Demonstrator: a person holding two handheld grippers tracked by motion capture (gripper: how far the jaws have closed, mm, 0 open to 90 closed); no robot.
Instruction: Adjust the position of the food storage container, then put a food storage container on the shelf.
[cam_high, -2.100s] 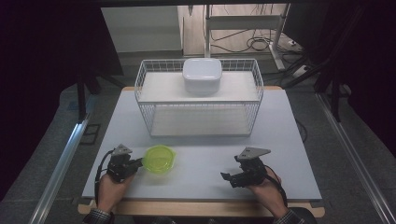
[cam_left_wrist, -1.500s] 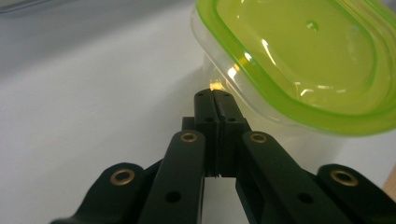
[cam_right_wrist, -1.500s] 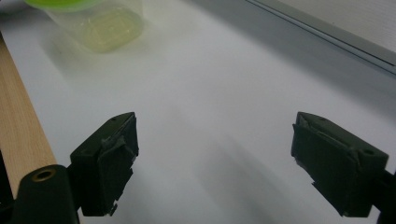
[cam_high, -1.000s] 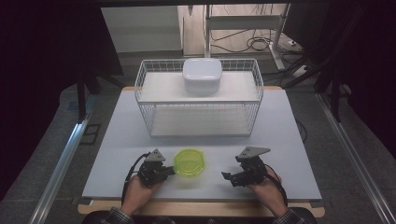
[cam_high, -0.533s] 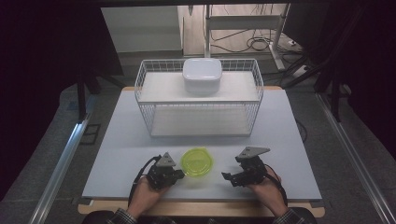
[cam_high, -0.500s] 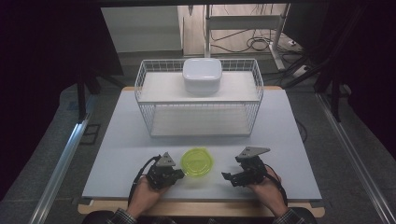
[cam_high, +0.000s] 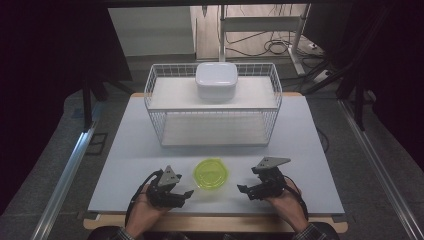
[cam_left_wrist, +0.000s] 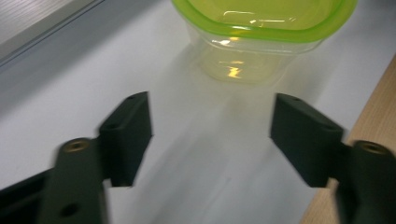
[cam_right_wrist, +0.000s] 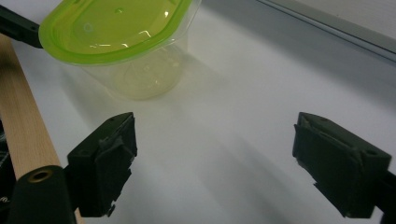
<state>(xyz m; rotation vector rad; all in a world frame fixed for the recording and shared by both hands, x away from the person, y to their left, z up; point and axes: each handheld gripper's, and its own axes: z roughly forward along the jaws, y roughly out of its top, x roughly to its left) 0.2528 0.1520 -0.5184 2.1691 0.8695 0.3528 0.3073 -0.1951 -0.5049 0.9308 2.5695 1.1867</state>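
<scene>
Bench, white top w/ a wood strip along the near edge, takes up the middle of the high view. Wire basket, white, sits toward the far side of it, a flat shelf across its top and open space below. White tub w/ rounded corners rests on that shelf, about centre.

Green-lidded container stands on the bench near the front edge, between the two grippers and touching neither. Clear body, lime lid on top; upright in both gripper views.

Left gripper is held low at the front, just left of the container, a hand behind it. Left gripper view: jaws spread wide, nothing between them, container straight ahead and a little beyond the tips. Slight blur there, so the exact gap is hard to judge.

Right gripper sits just right of the container, a hand behind it, grey three-cornered plate on top. Right gripper view: jaws also wide apart and empty, container off to the upper left, bare white bench between the pads.
</scene>
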